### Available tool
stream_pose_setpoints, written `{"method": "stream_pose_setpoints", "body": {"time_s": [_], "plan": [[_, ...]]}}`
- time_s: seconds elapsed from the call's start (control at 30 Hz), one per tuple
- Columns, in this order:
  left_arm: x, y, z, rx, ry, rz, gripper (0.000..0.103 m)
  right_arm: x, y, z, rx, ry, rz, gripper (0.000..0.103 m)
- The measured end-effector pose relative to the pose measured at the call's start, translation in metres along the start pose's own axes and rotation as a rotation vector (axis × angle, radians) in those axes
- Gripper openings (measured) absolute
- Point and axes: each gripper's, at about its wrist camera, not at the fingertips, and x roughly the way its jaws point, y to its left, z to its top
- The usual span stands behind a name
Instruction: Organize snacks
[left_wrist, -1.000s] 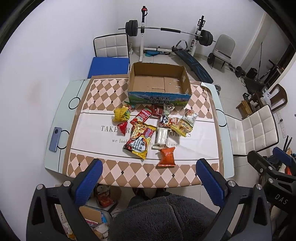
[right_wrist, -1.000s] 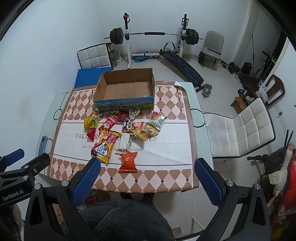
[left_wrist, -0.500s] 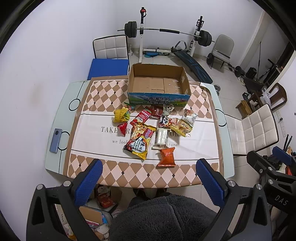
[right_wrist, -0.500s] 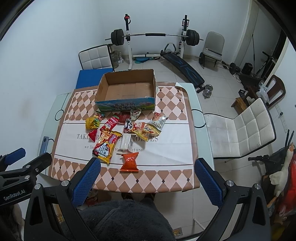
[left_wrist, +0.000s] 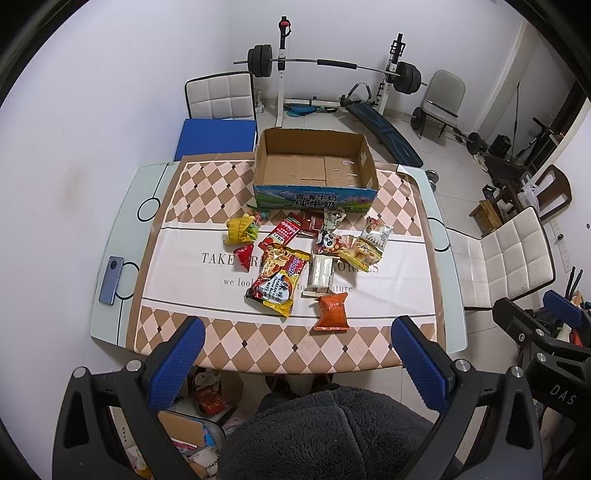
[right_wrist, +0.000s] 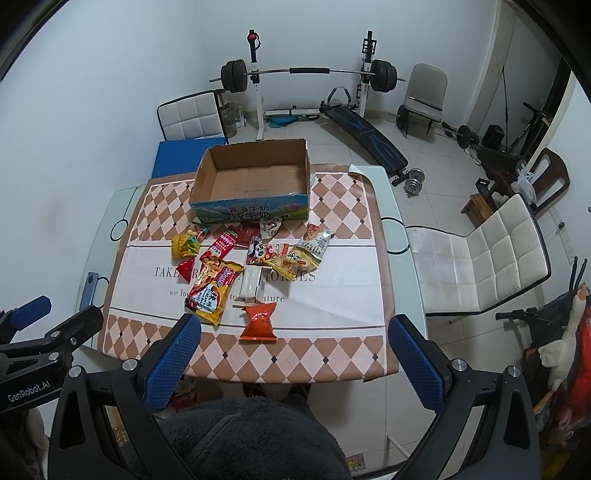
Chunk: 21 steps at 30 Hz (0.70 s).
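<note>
My left tongs (left_wrist: 297, 363): blue pads spread wide, gripping nothing, at the bottom of the left wrist frame, above my dark fleece lap. My right tongs (right_wrist: 293, 363): likewise spread and empty, at the bottom of the right wrist frame. Both hang off the near edge of the worktop (left_wrist: 110, 229), well apart from every snack.

Cardboard box (left_wrist: 314, 192): open top, nothing visible inside, upper centre of the frame, at the far end of the diamond-patterned cloth (left_wrist: 207, 188).

Snacks, loose in a cluster just below the box, centre of frame, all lying flat on the cloth:
- orange packet (left_wrist: 331, 312), lowest of the lot, straight up the frame from the gap between my left tongs;
- large yellow-and-red noodle bag (left_wrist: 279, 280), to its upper left;
- white wrapped bar (left_wrist: 320, 275), touching the noodle bag's right side;
- small red triangle (left_wrist: 244, 254) and yellow bag (left_wrist: 240, 230), left side of the cluster;
- long red packet (left_wrist: 282, 232), centre;
- panda-print packet (left_wrist: 330, 242) and pale bag (left_wrist: 376, 232), right side, overlapping neighbours.

Phone (left_wrist: 110, 275): left edge of the worktop.
</note>
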Motion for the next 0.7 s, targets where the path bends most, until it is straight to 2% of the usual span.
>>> {"method": "stream_pose_setpoints", "body": {"time_s": [0.7], "plan": [[-0.0027,-0.0013,-0.0001,0.002,-0.006,0.002,0.103,-0.0065,-0.0063,-0.0048,0.005,-0.01,0.018,0.103]]}}
